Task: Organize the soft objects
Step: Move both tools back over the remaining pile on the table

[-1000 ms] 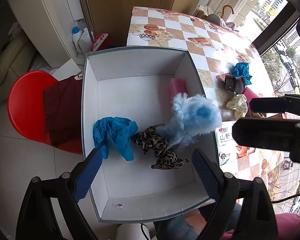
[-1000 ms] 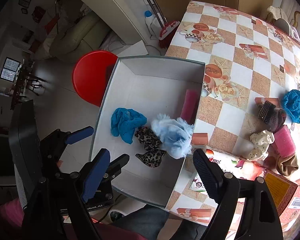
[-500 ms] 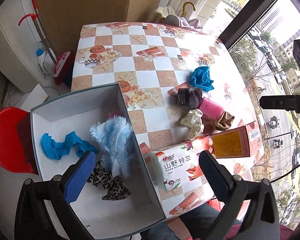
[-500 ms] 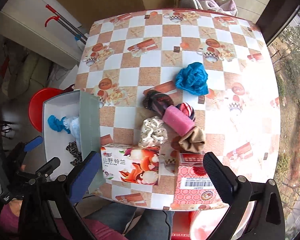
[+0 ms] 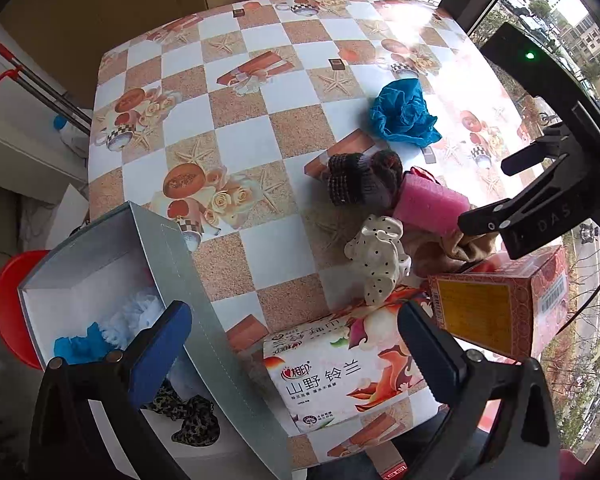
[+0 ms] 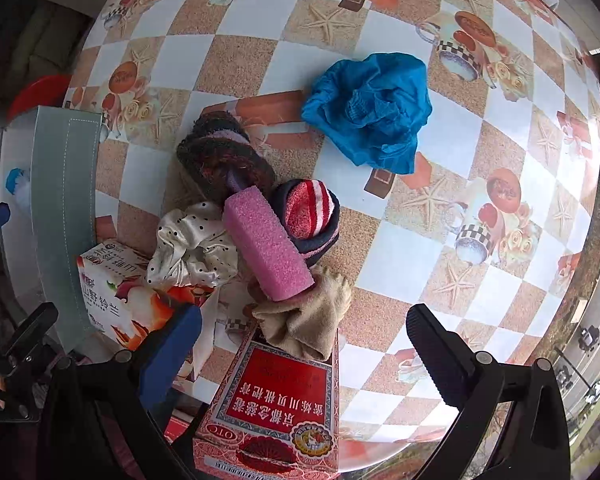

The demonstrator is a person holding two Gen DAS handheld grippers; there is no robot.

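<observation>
A pile of soft things lies on the checked table: a pink sponge [image 6: 269,249], a white dotted scrunchie [image 6: 192,246], a tan cloth [image 6: 308,322], a striped sock [image 6: 310,216], a dark knitted item [image 6: 220,156] and a blue cloth [image 6: 370,114]. My right gripper [image 6: 304,354] is open and empty, just above the tan cloth. My left gripper [image 5: 296,350] is open and empty, over the box edge and tissue pack. The grey box [image 5: 196,300] holds a fluffy light-blue thing [image 5: 130,316], a blue cloth [image 5: 78,346] and a leopard scrunchie [image 5: 188,418].
A tissue pack [image 5: 340,376] and a red carton [image 6: 284,404] stand at the table's front edge beside the pile. A red stool [image 5: 8,308] stands behind the box. The right gripper shows in the left wrist view [image 5: 540,200].
Both grippers have swung from over the box to the table's pile. The right gripper has come down close to the tan cloth and pink sponge.
</observation>
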